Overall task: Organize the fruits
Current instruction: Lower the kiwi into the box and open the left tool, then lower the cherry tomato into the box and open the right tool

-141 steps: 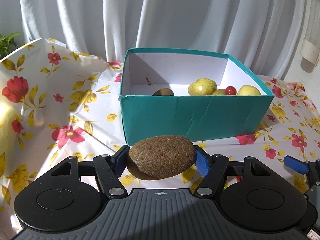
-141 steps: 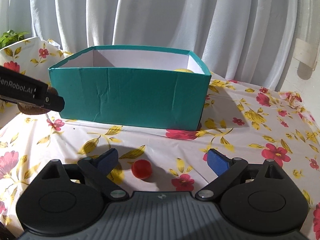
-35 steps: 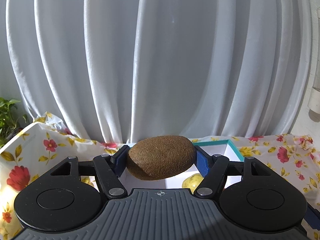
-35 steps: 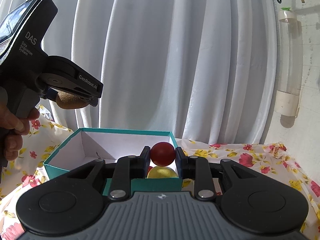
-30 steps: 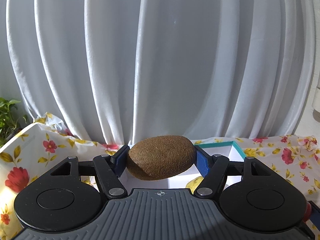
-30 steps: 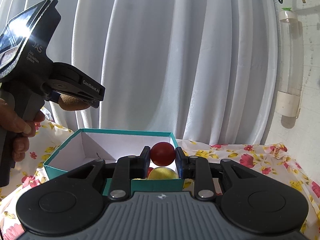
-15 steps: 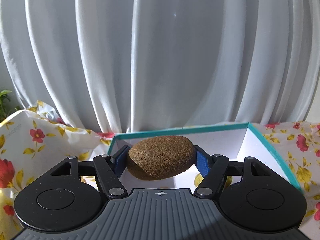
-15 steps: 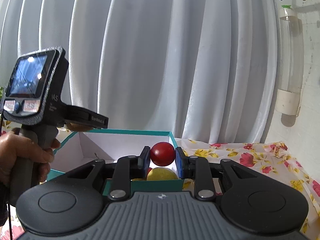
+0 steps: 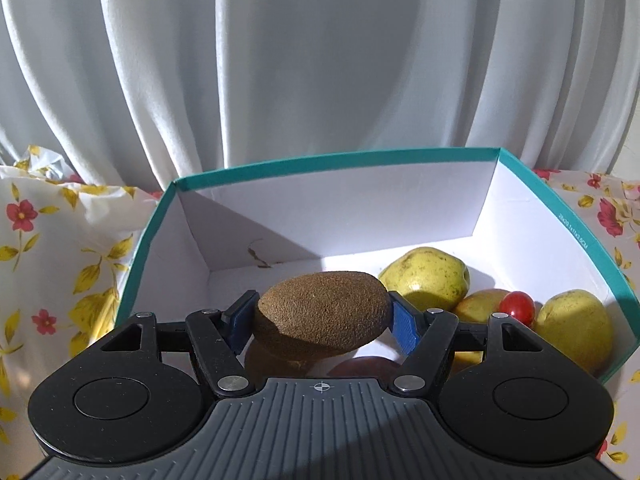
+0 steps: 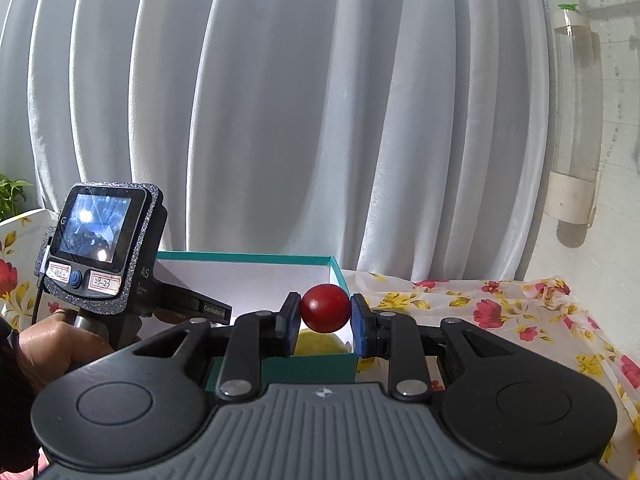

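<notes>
While L tool (image 9: 322,318) clamps 1 kiwi (image 9: 322,314), R tool (image 10: 325,312) clamps 1 tomato (image 10: 325,307).

The box (image 9: 576,232) is teal outside and plain white inside. The kiwi (image 9: 322,314) is fuzzy brown; the pears (image 9: 424,276) are yellow-green with dark speckles, and a cherry tomato (image 9: 517,308) among them is glossy red. The round fruit (image 10: 325,307) is deep red. The tool pads (image 9: 403,328) are blue on black arms. The cloth (image 10: 520,304) is white with red flowers and yellow leaves. The curtain (image 9: 320,60) is white.
</notes>
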A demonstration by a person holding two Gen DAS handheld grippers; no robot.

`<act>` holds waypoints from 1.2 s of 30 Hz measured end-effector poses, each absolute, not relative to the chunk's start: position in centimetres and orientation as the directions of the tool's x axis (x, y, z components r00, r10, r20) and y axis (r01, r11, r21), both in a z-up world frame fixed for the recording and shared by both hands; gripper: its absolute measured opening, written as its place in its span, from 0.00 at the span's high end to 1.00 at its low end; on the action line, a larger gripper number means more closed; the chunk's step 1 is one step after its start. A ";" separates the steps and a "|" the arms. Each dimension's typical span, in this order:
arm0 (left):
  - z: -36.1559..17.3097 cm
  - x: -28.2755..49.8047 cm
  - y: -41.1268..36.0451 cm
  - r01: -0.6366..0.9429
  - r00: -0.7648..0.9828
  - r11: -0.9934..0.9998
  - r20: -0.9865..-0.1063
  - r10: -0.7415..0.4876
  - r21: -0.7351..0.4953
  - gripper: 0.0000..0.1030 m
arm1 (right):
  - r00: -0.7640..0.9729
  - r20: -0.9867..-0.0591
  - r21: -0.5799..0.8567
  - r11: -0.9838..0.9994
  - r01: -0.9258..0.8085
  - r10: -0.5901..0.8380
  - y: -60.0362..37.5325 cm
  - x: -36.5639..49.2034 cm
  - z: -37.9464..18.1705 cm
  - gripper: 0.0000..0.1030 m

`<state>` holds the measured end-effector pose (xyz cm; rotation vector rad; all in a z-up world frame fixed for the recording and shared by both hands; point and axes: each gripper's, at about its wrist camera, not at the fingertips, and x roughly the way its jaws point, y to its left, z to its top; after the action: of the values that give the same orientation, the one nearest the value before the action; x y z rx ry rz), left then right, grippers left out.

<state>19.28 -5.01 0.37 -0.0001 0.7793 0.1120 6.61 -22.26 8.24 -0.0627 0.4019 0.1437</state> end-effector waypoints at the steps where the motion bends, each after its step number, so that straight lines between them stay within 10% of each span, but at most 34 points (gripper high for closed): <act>1: 0.2 19.4 -4.9 -0.099 0.698 0.995 -0.710 0.094 0.034 0.29 | 0.911 -0.393 -0.032 0.988 -0.151 0.126 -22.3 6.6 8.3 0.75; 36: 6.2 8.1 -2.0 -0.253 0.753 0.967 -0.634 0.179 -0.026 0.02 | 0.940 -0.317 -0.029 0.989 -0.145 0.128 -23.1 6.3 9.7 0.75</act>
<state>8.09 -2.01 6.24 -0.1127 0.6794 0.2364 6.32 -23.13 9.71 -0.0522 0.3198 0.1394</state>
